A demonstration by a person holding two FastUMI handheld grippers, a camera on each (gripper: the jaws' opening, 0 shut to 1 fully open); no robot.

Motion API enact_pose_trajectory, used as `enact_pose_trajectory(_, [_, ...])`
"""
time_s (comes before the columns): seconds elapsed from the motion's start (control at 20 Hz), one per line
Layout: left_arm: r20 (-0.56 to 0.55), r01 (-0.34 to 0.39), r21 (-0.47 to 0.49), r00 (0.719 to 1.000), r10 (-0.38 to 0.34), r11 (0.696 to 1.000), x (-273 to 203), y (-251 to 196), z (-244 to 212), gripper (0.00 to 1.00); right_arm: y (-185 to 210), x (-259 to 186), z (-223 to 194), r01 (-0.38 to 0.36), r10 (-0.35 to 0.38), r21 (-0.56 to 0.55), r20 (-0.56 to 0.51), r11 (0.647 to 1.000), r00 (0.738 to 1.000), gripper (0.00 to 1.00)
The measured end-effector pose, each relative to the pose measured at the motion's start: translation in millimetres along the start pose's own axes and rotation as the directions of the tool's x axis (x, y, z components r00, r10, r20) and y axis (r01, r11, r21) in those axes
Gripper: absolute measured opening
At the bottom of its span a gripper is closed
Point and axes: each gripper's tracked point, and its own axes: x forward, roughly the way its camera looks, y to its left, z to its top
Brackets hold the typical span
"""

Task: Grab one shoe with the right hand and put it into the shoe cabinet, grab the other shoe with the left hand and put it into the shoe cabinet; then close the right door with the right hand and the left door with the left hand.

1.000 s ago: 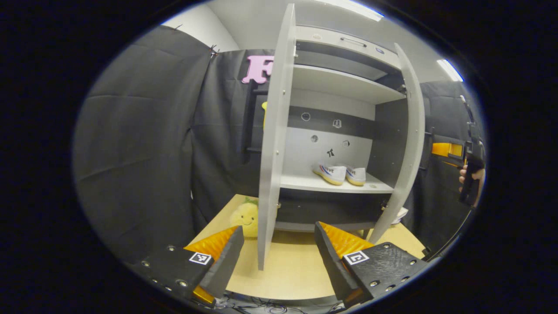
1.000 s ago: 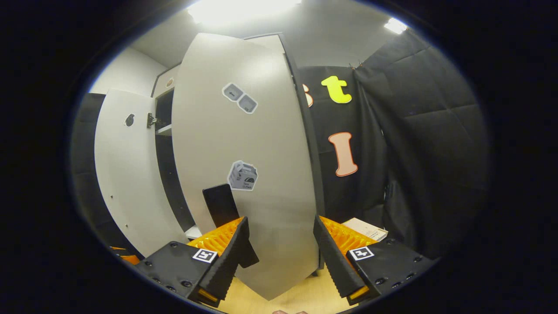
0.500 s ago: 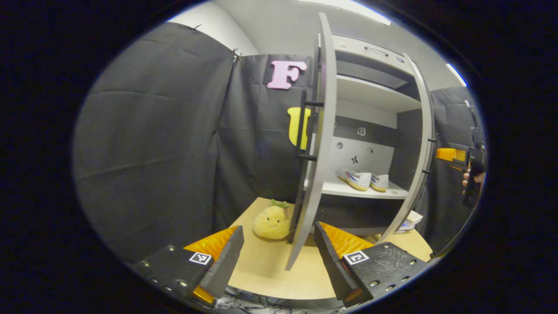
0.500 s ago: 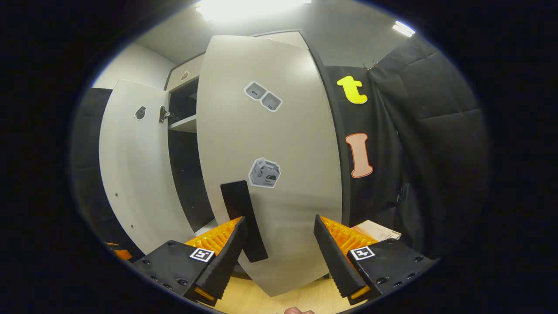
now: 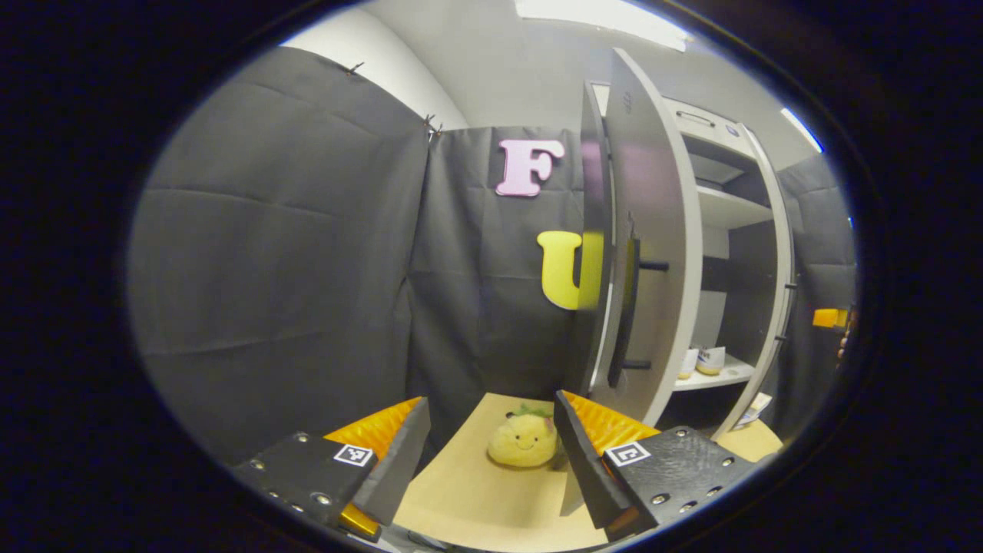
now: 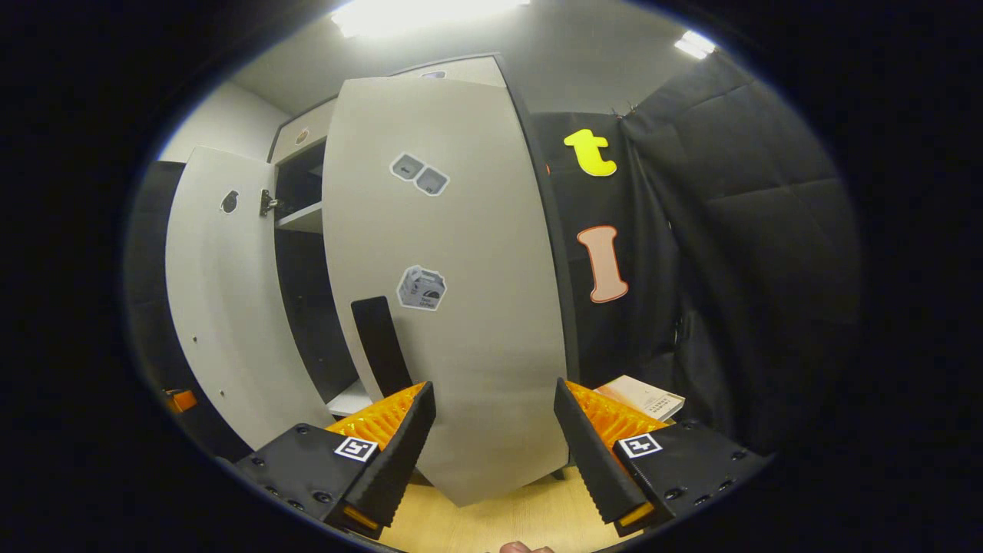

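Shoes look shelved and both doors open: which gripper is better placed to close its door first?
Right, probably. The right gripper faces the right door's outer face up close, open. The left gripper points past the left door toward the plush toy.

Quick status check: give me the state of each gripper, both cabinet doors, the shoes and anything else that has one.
Left gripper: open, holding nothing.
Right gripper: open, in front of the right door.
Left door: partly open.
Right door: partly open.
Shoes: side by side on the cabinet shelf.
Plush toy: upright on the table.
Book: lying flat, shut.
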Motion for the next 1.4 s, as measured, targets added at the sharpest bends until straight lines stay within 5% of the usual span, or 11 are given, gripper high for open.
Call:
enact_pose_trajectory(0.6, [0.1, 0.209, -0.032, 0.974, -0.205, 0.977, 82.3, -39.8, 67.8, 0.92, -43.3, -38.9, -34.4, 0.12, -0.121, -0.006, -0.061, 0.993, 0.991, 0.98])
enact_pose_trajectory(1.05, [0.116, 0.192, 0.085, 0.973, -0.201, 0.978, 84.8, -58.8, 83.3, 0.91, -77.8, -36.2, -33.2, 0.159, -0.157, 0.033, -0.06, 0.987, 0.986, 0.98])
enact_pose_trajectory(1.4, [0.072, 0.202, 0.005, 0.977, -0.202, 0.979, 79.1, -88.9, 75.7, 0.92, -87.2, -30.4, -45.6, 0.135, -0.132, 0.033, -0.084, 0.99, 0.988, 0.98])
